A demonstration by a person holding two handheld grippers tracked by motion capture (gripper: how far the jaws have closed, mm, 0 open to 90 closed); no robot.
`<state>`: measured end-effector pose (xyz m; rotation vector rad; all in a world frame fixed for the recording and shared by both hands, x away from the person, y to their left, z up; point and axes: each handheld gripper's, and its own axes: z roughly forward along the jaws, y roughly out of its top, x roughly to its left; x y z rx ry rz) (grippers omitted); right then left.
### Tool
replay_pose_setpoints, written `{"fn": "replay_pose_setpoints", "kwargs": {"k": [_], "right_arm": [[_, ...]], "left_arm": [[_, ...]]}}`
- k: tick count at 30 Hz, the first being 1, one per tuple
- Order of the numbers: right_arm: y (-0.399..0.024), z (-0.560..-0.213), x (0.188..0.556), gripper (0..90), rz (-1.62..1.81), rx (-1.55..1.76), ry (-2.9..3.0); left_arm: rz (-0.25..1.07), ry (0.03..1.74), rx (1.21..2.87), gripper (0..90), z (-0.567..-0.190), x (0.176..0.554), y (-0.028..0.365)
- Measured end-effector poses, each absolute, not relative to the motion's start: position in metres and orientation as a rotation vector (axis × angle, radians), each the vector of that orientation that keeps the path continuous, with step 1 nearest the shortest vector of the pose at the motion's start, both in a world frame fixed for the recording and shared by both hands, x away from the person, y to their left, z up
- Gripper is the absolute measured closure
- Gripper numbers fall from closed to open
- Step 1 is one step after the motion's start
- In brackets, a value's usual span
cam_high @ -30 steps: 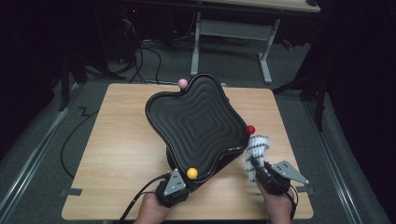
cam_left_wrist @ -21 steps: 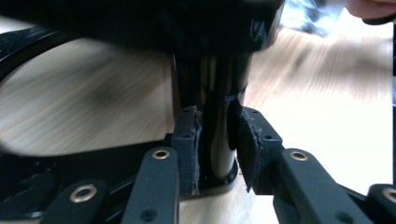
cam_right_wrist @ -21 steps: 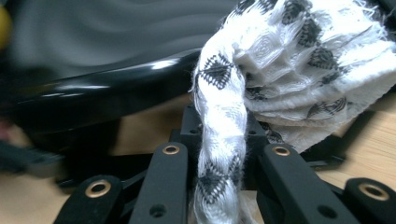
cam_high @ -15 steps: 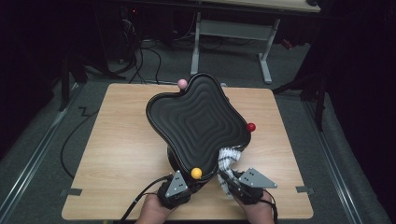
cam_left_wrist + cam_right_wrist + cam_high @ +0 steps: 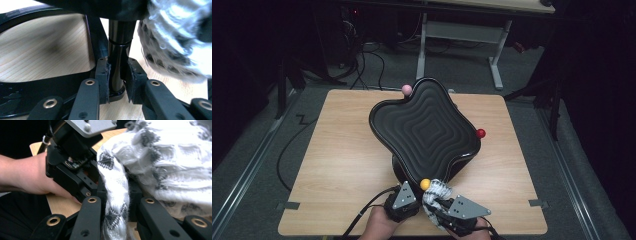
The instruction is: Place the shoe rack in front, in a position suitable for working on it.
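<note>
We have the left gripper (image 5: 117, 82) at the near foot of the black stand (image 5: 424, 130), fingers (image 5: 102, 75) pinching its vertical post (image 5: 117, 50) just above the base. The stand's wavy black top sits over the middle of the tabletop (image 5: 327, 165). The right gripper (image 5: 117, 220) has its fingers (image 5: 91, 217) clamped on a white-and-grey knit cloth (image 5: 155, 165), which bunches up right beside the left gripper, just under the stand's near edge by the yellow ball (image 5: 425, 184). A red ball (image 5: 481, 133) sits at the stand's right edge, a pink one (image 5: 406, 89) at its far edge.
</note>
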<state>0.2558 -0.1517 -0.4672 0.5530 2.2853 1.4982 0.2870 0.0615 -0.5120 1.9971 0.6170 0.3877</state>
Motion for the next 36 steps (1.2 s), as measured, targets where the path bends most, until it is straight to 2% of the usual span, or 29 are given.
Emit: {"fn": "replay_pose_setpoints", "kwargs": {"k": [11, 19, 22, 36], "right_arm": [[-0.19, -0.462, 0.276, 78.8, 1.518, 0.732, 2.14], [-0.208, -0.47, 0.313, 78.9, 1.434, 1.016, 2.029], [-0.211, -0.472, 0.317, 78.9, 1.421, 1.045, 2.017], [-0.194, -0.468, 0.282, 78.8, 1.462, 0.763, 2.181]], "left_arm": [[0.397, 0.623, 2.005, 74.1, -0.511, 0.286, 0.064], [0.395, 0.622, 2.009, 74.1, -0.511, 0.285, 0.066], [0.392, 0.62, 2.006, 74.1, -0.511, 0.285, 0.067], [0.391, 0.62, 2.007, 74.1, -0.511, 0.285, 0.068]]}}
